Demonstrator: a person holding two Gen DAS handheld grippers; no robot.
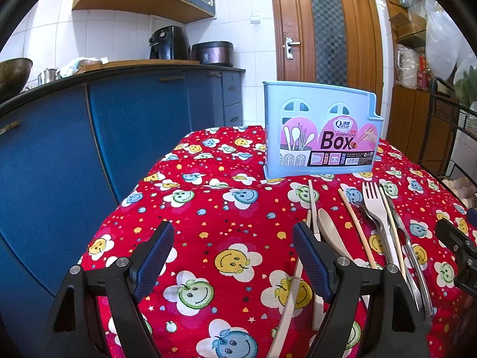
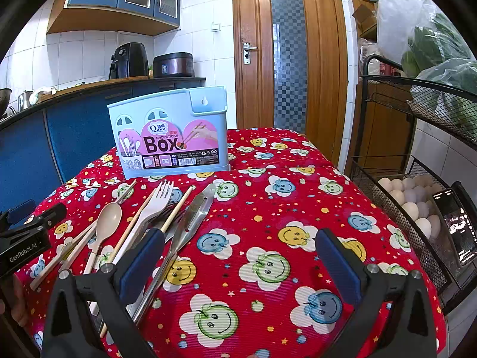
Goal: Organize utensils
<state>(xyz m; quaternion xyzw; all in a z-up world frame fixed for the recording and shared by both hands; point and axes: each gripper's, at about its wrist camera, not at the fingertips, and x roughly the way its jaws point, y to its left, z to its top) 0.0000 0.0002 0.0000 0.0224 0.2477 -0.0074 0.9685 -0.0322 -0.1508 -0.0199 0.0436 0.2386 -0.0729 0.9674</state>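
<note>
Egg basket beside tablecloth

You are facing a wooden door with a checkered glass pane, set in a white-tiled wall. Left of it you have blue cabinets under a dark counter. A wire rack stands on the right.

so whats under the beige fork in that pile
Under the beige fork lies at least one metal fork, its tines and neck poking out beside it, on the red tablecloth. The beige fork and the chopsticks hide the rest of the pile.
</note>
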